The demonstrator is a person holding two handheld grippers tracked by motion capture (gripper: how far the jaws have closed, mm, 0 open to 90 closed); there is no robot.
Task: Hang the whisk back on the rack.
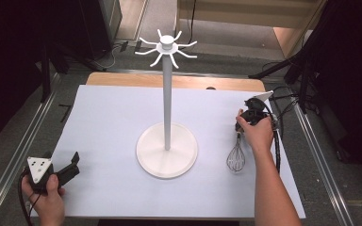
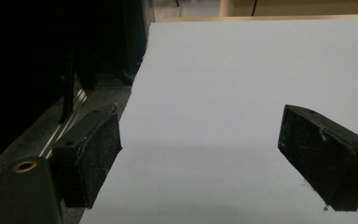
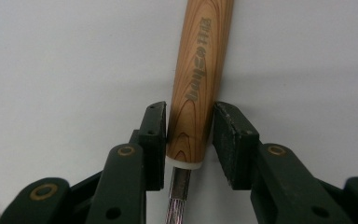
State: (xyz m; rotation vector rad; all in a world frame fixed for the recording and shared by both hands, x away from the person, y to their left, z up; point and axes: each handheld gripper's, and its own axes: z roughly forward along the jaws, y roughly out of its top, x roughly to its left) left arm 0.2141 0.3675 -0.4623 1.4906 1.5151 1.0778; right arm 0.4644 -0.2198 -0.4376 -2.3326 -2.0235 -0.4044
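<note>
Right tongs [image 3: 189,135] straddle the whisk [image 1: 236,157] handle near its metal collar, jaws close on both sides, left one touching the wood; full pinch cannot be confirmed. Whisk lies on the counter [image 1: 103,122], right of the white stand [image 1: 167,149]. Right forearm reaches forward. Left tongs [image 2: 199,154] spread, held low at the near-left corner.

Left gripper [image 2: 200,154] agape, right gripper [image 3: 189,135] clamped.

Dark lettering runs along the whisk's wooden handle [image 3: 199,79]; too blurred to read.
</note>
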